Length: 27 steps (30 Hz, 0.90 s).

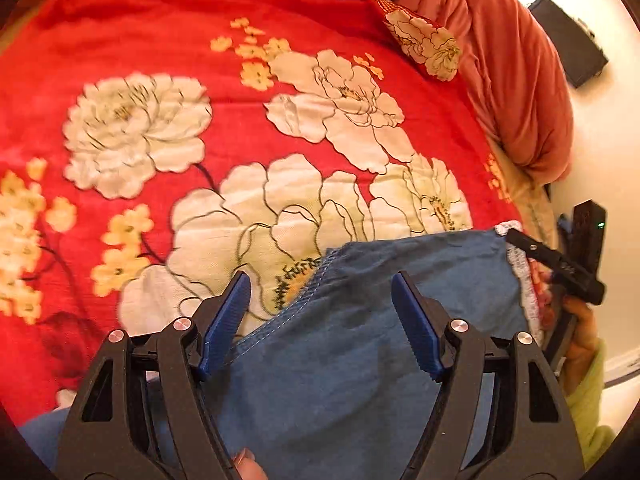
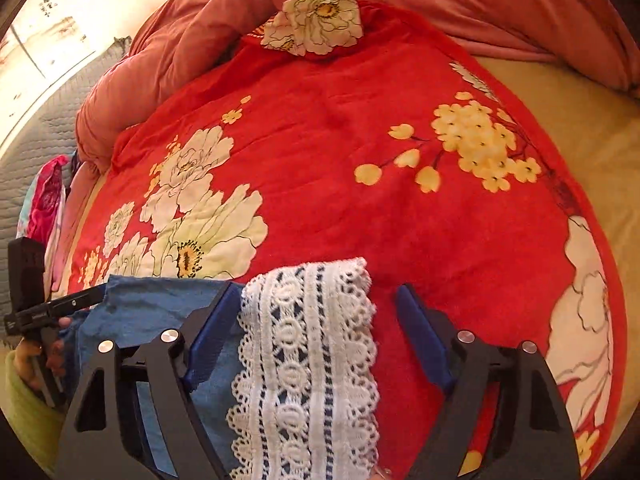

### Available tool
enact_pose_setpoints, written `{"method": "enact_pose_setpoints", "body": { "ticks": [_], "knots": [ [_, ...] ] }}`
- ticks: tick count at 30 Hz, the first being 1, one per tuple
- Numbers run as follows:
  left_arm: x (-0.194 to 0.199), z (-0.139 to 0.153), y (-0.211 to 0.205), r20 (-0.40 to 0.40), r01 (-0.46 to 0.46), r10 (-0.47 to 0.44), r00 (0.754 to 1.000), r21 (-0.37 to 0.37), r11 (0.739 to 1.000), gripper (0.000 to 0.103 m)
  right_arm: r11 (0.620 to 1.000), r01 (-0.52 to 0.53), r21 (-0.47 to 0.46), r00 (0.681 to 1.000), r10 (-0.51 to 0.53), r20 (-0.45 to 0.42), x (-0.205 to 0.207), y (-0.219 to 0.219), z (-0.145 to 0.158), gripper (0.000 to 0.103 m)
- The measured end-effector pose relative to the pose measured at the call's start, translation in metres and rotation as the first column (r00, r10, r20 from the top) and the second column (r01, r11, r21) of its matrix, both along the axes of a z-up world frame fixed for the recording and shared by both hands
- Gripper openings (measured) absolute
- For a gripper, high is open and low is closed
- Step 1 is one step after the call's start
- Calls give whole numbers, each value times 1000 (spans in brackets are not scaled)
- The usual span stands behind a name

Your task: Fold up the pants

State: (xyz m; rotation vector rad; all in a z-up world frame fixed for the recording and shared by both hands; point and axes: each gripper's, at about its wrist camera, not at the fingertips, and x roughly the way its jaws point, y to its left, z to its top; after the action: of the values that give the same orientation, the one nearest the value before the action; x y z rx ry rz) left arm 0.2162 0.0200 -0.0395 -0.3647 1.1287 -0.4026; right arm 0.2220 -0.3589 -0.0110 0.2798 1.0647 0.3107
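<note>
Blue pants (image 1: 360, 360) with a white lace hem (image 2: 312, 360) lie on a red flowered bedspread (image 1: 160, 20). My left gripper (image 1: 320, 284) is open over the blue cloth, which spreads flat between its blue pads with a stitched edge by the left pad. My right gripper (image 2: 320, 296) stands open astride the lace hem. The left pad touches the lace edge and the right pad is clear of it. One of the right gripper's fingers (image 1: 532, 252) shows at the pants' lace end. A fingertip shows at the bottom of each view.
A bunched pink quilt (image 2: 160, 60) rims the far side of the bed, with a flowered corner (image 2: 316, 24) turned up. Bright clothes (image 2: 44, 200) lie at the bed's left edge. A black box (image 1: 568, 44) sits on the pale floor. A green sleeve (image 1: 584, 396) is near.
</note>
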Motion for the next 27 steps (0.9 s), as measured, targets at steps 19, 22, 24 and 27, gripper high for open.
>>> {"method": "enact_pose_setpoints", "body": {
  "ticks": [19, 22, 24, 27],
  "knots": [
    [-9, 31, -16, 172, 14, -15, 985, 9, 1000, 8, 968, -92, -232, 946, 158, 285, -27, 42, 53, 25],
    [-9, 34, -24, 219, -2, -30, 975, 140, 990, 7, 961, -96, -260, 946, 169, 276, -14, 46, 54, 25],
    [-5, 26, -25, 199, -5, -29, 979, 170, 985, 7, 938, -115, -326, 953, 197, 230, -5, 51, 42, 25],
    [2, 7, -21, 137, -11, -14, 991, 185, 983, 7, 903, -153, -402, 967, 221, 129, 7, 56, 14, 32]
  ]
}}
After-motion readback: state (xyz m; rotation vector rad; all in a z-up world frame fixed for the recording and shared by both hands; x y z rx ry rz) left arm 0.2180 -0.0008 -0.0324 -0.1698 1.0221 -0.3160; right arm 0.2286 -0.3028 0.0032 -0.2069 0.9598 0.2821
